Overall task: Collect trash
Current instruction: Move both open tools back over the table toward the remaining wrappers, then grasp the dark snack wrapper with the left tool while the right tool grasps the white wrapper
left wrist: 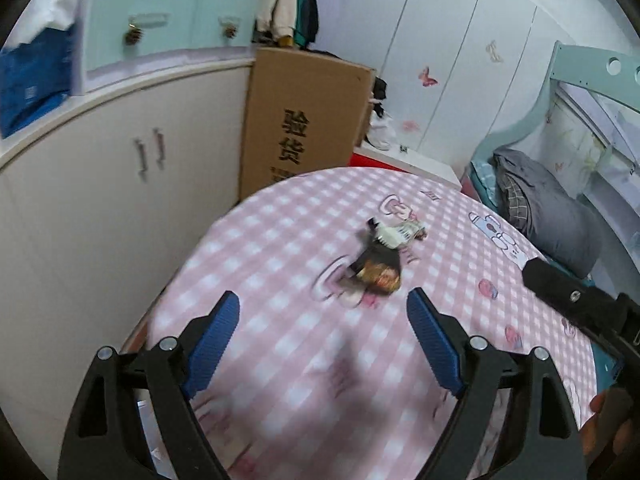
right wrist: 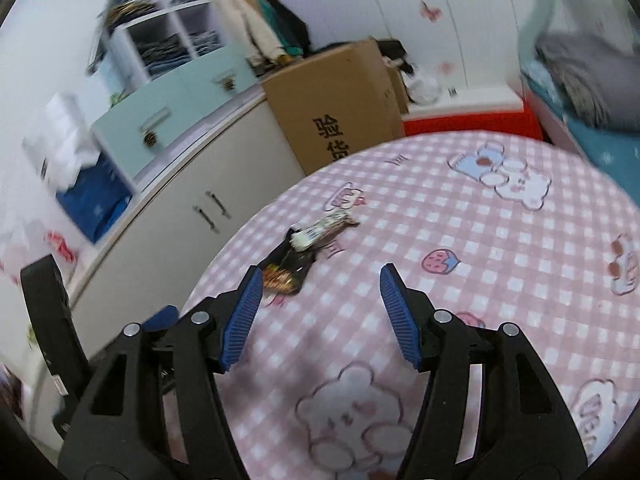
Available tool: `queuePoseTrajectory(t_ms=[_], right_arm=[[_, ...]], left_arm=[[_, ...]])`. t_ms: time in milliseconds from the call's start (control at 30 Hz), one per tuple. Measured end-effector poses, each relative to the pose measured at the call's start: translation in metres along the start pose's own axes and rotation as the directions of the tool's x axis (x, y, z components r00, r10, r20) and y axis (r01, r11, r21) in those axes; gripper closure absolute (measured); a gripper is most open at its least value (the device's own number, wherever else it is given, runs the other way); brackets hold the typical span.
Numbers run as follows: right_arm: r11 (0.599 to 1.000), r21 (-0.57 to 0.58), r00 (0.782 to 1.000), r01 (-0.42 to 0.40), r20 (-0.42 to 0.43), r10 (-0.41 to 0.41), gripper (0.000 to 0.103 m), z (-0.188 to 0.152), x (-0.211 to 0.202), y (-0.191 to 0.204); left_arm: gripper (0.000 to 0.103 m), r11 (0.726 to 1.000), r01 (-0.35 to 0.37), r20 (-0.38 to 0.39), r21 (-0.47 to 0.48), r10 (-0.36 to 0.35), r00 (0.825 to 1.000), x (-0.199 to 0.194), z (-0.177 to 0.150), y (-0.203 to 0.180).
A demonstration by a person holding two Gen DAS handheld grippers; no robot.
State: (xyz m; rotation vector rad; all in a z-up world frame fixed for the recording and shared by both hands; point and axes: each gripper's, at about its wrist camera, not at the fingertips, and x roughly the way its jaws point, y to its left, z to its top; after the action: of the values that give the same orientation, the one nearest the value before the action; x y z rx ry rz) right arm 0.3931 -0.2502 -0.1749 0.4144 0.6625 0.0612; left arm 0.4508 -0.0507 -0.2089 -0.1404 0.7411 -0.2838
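Left gripper angled down over the bench, spread wide, grasping nothing; right gripper likewise, jaws released; wrappers lie ahead.

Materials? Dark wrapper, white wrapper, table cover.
Dark wrapper: looks like glossy plastic or foil film, crumpled, with shiny printed patches. White wrapper: likely thin printed plastic film, twisted; blur leaves it open. Table cover: pink checked, smooth with faint sheen, probably vinyl or coated cloth.
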Motion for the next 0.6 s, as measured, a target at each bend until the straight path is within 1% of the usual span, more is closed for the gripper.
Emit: queuePoseTrajectory(t_ms=[67,133,167,200,233,333,367,400,433,500,533,567,600], right_arm=[[0.998,0.055,0.999,-0.024,-0.024,0.025,0.043,0.004,0.014,-0.010],[0.995,0.096,0.998,-0.029,-0.049,0.034,0.043,0.010,0.032,-0.015],[0.992,0.117,0.997,-0.037,-0.066,0.045,0.043,0.013,0.044,-0.017],[0.991,0.129,0.996,-0.036,-0.081,0.047,0.043,0.015,0.055,-0.017],[0.990,0.138,0.994,-0.039,-0.094,0.052,0.043,0.016,0.063,-0.018],[0.988,0.155,0.992,-0.028,-0.119,0.047,0.043,0.022,0.086,-0.020],[0.988,0.155,0.991,-0.027,-0.125,0.046,0.043,0.023,0.092,-0.019],[0.988,0.151,0.990,-0.024,-0.133,0.045,0.043,0.024,0.099,-0.016],[0.989,0.145,0.990,-0.021,-0.137,0.041,0.043,0.026,0.105,-0.014],[0.991,0.130,0.990,-0.005,-0.141,0.024,0.043,0.029,0.114,-0.008],[0.991,0.133,0.989,-0.007,-0.145,0.027,0.043,0.030,0.119,-0.006],[0.991,0.135,0.989,-0.006,-0.148,0.026,0.043,0.032,0.123,-0.004],[0.991,0.132,0.988,-0.004,-0.155,0.025,0.045,0.033,0.129,0.000]], left_arm=[[0.020,1.000,0.008,-0.014,0.000,-0.008,1.000,0.014,0.006,-0.003],[0.029,0.999,0.043,-0.040,-0.009,-0.043,0.998,0.027,0.011,-0.003],[0.031,0.998,0.053,-0.049,-0.014,-0.054,0.997,0.031,0.012,-0.003],[0.036,0.998,0.062,-0.072,-0.016,-0.063,0.995,0.041,0.014,-0.003],[0.046,0.998,0.066,-0.090,-0.014,-0.067,0.994,0.047,0.015,-0.003],[0.064,0.995,0.098,-0.147,-0.012,-0.098,0.984,0.068,0.018,-0.002],[0.068,0.994,0.104,-0.143,-0.020,-0.106,0.984,0.072,0.019,0.000],[0.078,0.993,0.114,-0.150,-0.024,-0.116,0.982,0.074,0.020,0.002],[0.084,0.991,0.133,-0.157,-0.033,-0.136,0.978,0.077,0.021,0.004],[0.087,0.988,0.149,-0.157,-0.042,-0.154,0.976,0.081,0.023,0.007],[0.092,0.986,0.159,-0.159,-0.040,-0.163,0.974,0.081,0.024,0.008],[0.094,0.985,0.167,-0.158,-0.034,-0.171,0.973,0.081,0.025,0.007],[0.098,0.986,0.164,-0.152,-0.024,-0.165,0.975,0.080,0.026,0.006]])
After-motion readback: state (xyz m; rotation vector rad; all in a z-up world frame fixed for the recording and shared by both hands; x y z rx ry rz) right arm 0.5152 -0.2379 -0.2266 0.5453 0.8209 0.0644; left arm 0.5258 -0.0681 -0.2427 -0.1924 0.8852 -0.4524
